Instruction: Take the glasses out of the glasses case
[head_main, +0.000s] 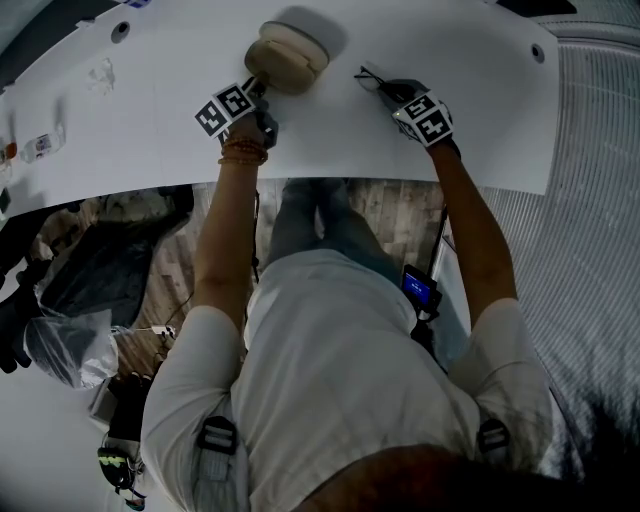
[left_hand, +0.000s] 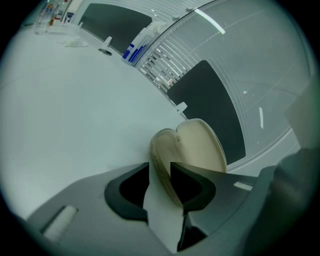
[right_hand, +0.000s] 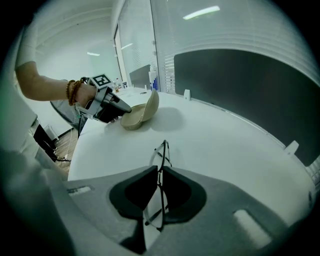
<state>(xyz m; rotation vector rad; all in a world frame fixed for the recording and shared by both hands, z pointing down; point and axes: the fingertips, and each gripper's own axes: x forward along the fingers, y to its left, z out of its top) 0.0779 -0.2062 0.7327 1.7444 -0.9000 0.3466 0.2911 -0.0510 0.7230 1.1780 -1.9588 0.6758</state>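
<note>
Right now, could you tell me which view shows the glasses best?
The right gripper view: glasses close up, between the jaws. The head view shows them tiny; the left gripper view, not at all.

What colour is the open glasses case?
The glasses case is beige; the left gripper view shows it best.

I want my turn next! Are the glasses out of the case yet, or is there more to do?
Nearly finished. Done: the glasses case lies open and the glasses are out of it. In hand: the right tool pinches the glasses down by the white table, apart from the case; the left tool grips the case's rim. Left: probably setting the glasses down and letting go.
</note>
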